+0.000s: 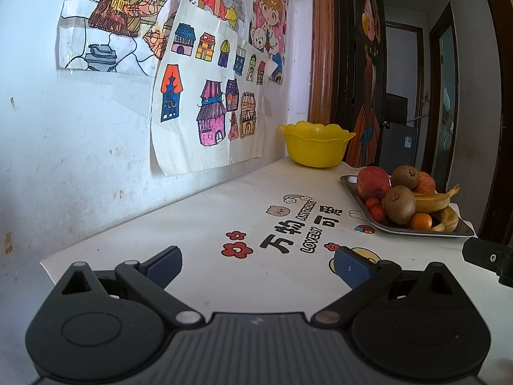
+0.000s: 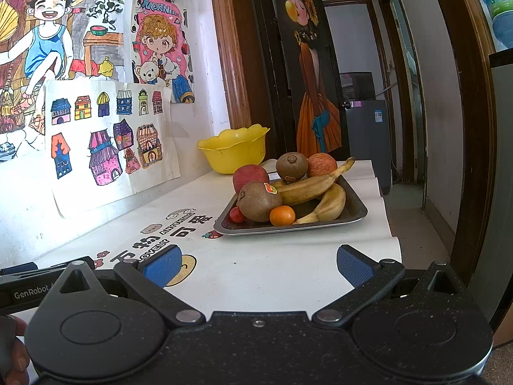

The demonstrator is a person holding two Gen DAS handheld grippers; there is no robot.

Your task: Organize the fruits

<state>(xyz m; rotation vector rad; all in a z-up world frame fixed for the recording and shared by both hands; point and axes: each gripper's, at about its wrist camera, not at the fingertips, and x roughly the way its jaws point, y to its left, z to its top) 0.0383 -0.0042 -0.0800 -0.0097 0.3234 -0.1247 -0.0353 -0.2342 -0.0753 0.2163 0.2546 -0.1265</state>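
A metal tray [image 2: 354, 216] holds two kiwis [image 2: 259, 201], two red apples [image 2: 250, 176], two bananas [image 2: 307, 187], a small orange [image 2: 282, 215] and cherry tomatoes [image 2: 236, 215]. The tray [image 1: 348, 180] also shows at the right in the left wrist view. An empty yellow bowl [image 2: 234, 150] stands behind it by the wall, and it shows in the left wrist view [image 1: 315, 142] too. My left gripper [image 1: 258, 264] is open and empty over the white tablecloth. My right gripper [image 2: 258, 264] is open and empty, short of the tray's near edge.
The white tablecloth [image 2: 272, 256] has printed cartoons and letters. Children's drawings [image 1: 205, 96] hang on the wall at the left. The table's right edge [image 2: 389, 224] drops off towards a doorway and corridor. The right gripper's body [image 1: 489, 258] shows at the right edge.
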